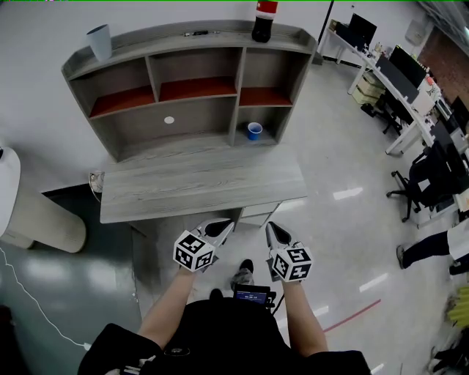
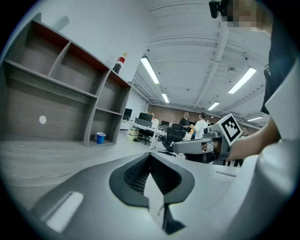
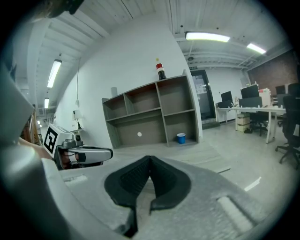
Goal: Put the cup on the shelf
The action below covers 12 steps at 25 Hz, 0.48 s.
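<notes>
Standing upright in the lower right compartment of the shelf unit (image 1: 238, 95), the blue cup (image 1: 254, 130) rests on the grey board at the compartment's bottom, well apart from both grippers, which hang beyond the near edge of the desk (image 1: 198, 187) above the glossy floor. The left gripper (image 1: 226, 226) has its two jaws pressed together with nothing between them; its ribbed dark pads (image 2: 136, 174) meet in a narrow V. The right gripper (image 1: 272, 231) is likewise fully closed and empty, and from its own view the cup shows small and far beyond the joined tips. The shelf unit and the desk are of pale grey wood-grain board with straight edges. The three upper compartments have red-brown floors (image 1: 198, 88), and a small white round mark (image 1: 169, 119) sits on the back panel of the wide lower compartment. On the unit's top board a pale grey tapered cup (image 1: 100, 42) stands at the left end. A dark bottle (image 1: 264, 20) with a red label stands near the right end, above the column that holds the blue cup.
</notes>
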### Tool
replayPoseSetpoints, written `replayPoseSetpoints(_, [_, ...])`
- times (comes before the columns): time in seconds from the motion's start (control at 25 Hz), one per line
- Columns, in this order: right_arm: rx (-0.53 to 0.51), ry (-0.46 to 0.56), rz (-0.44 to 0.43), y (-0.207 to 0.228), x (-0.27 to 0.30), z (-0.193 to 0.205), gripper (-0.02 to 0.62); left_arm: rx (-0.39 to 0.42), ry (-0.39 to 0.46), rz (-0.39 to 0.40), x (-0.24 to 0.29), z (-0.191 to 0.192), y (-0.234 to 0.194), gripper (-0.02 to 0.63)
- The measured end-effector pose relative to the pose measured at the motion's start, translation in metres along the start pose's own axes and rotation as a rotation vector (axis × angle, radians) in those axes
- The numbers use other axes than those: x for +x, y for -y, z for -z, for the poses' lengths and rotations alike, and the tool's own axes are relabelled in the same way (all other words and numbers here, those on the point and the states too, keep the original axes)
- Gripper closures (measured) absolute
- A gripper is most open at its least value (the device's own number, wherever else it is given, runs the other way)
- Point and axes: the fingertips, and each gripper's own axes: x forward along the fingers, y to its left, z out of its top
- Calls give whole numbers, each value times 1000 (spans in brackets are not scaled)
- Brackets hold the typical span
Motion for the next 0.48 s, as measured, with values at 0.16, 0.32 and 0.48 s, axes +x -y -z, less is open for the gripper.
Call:
replayPoseSetpoints(0.16, [1,9,12,-10,-10,5,594,7,-6,21,-9,7,10,604])
replayPoseSetpoints(0.32, [8,25,29,-16,-18,6,594,16,-14,40,-16,11,15,604])
replayPoseSetpoints(0.48, [9,32,43,-20,-26,7,594,18,-15,57,-18,13,22,604])
